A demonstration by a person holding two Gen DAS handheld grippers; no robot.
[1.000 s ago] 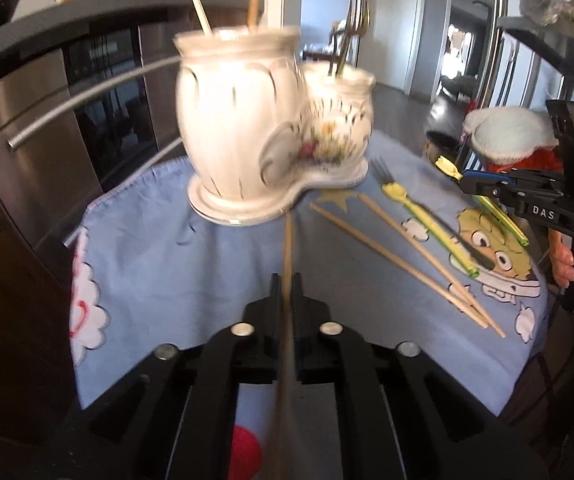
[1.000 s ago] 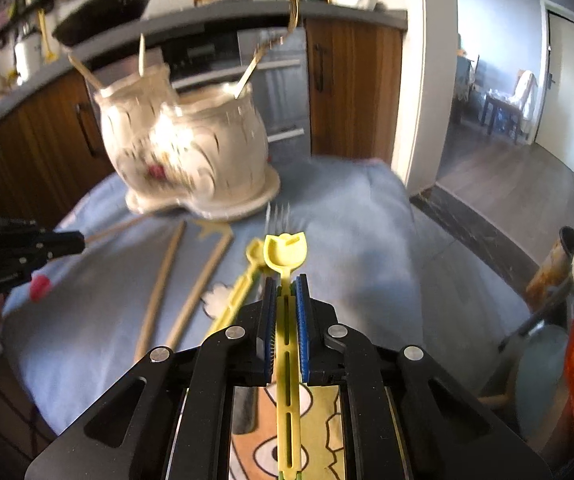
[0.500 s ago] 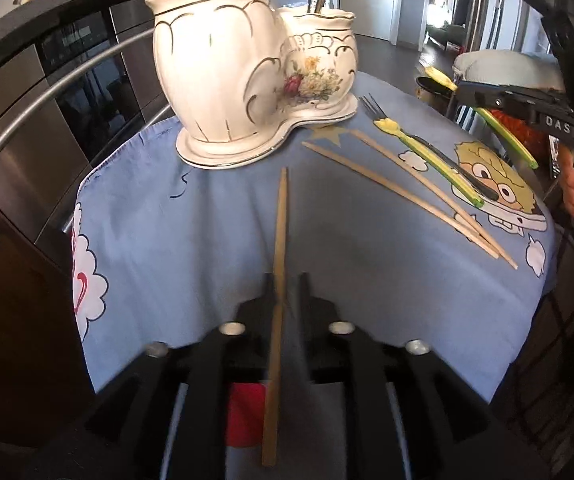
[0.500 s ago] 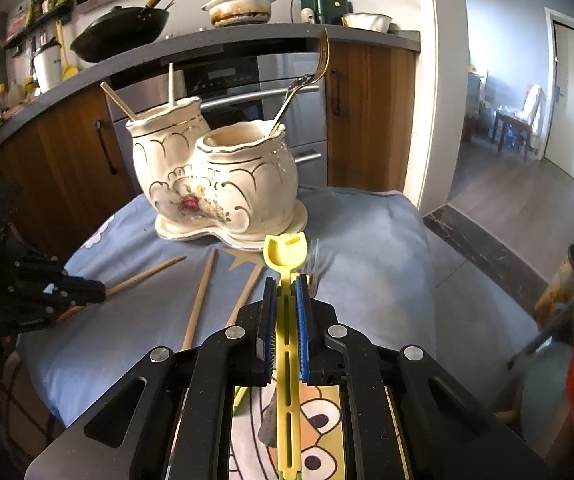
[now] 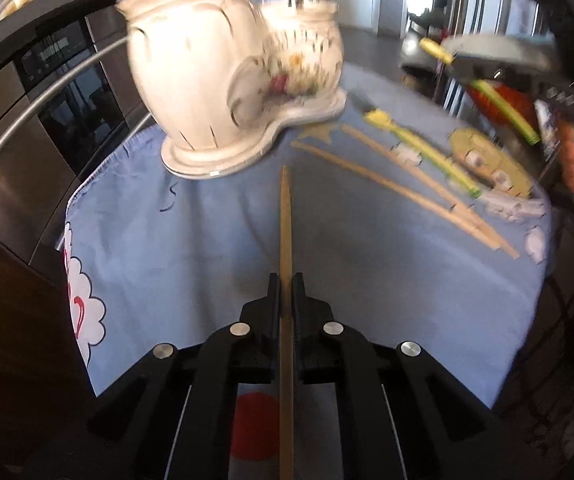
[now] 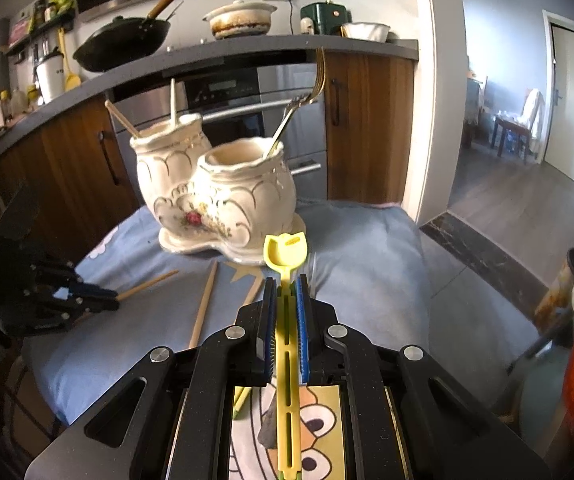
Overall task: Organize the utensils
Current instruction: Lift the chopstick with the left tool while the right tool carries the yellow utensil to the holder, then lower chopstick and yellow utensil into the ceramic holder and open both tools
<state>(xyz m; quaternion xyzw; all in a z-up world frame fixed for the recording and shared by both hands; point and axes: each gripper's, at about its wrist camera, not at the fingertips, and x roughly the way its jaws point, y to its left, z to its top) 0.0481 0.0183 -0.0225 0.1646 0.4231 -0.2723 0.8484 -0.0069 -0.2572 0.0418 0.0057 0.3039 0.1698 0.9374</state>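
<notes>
While the blue cloth [image 5: 207, 248] at the near side has two chopsticks [image 5: 407, 192] and a green fork [image 5: 419, 148] left lying on it, the far double ceramic holder [image 6: 215, 200] already has some utensils in. Left gripper [image 5: 286, 280], jaws just re-closed, is clamped on a chopstick [image 5: 286, 220]; right gripper [image 6: 286, 284] is clamped on a yellow utensil [image 6: 286, 252], so roughly halfway I'd say.

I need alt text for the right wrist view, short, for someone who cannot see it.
The right tongs are shut on a yellow plastic utensil, its end aimed at a white ceramic double utensil holder on a blue cloth. At left, the left tongs hold a wooden chopstick.
</notes>
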